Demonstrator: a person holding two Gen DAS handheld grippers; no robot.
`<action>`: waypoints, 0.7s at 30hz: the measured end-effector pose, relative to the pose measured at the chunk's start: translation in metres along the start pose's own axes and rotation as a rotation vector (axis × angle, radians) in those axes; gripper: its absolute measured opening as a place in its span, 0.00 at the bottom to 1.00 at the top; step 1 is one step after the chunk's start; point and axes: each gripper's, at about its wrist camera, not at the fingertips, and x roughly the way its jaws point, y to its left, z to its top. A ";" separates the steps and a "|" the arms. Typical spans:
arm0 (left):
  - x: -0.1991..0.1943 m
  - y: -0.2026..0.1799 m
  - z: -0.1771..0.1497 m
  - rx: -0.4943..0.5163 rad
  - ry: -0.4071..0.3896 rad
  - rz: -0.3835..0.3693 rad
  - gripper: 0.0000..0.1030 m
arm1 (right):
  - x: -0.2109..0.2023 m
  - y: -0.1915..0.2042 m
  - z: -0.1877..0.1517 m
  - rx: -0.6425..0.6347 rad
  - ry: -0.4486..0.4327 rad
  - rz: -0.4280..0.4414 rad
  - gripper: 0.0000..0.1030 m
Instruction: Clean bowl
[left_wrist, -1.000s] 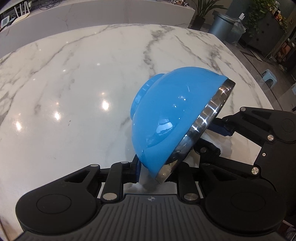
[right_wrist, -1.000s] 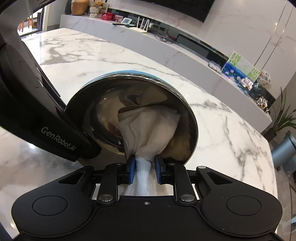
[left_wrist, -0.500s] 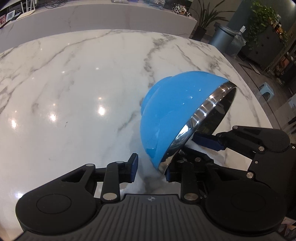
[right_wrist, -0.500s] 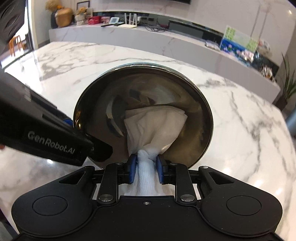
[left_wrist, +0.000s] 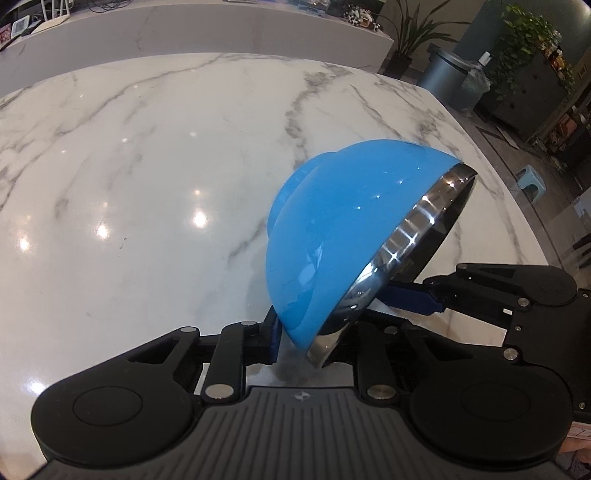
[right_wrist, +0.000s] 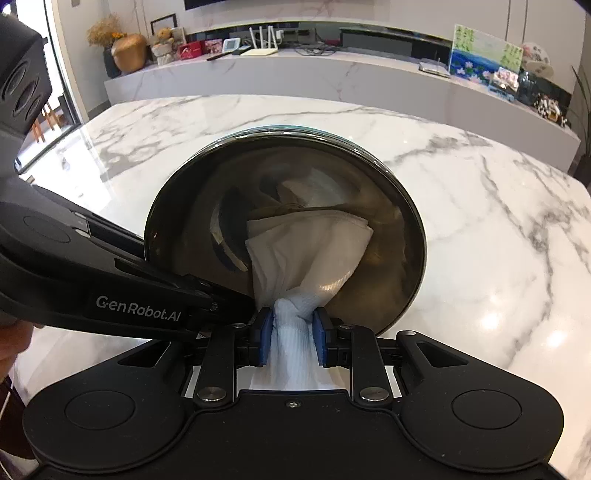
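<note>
Bowl (left_wrist: 343, 236): blue outside, mirror-polished steel inside, held tipped on its side, clear of the marble surface (left_wrist: 129, 184). White paper towel (right_wrist: 310, 251): bunched at one end, fanned end pressed against the bowl's inner wall.

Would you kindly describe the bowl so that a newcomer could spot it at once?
On the white marble table, look just ahead of the two black grippers. The bowl is tipped on its side, glossy blue outside, mirror steel inside, with a white cloth pressed into it.
</note>
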 end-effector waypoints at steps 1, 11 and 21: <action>0.000 0.000 0.000 0.003 0.002 -0.001 0.16 | 0.001 -0.001 0.001 -0.003 0.000 -0.002 0.20; -0.001 0.000 0.000 0.004 0.019 0.001 0.16 | 0.003 0.000 0.001 -0.053 -0.011 -0.050 0.18; -0.004 -0.001 0.000 0.018 0.025 0.020 0.17 | 0.003 0.021 -0.005 -0.268 -0.068 -0.228 0.16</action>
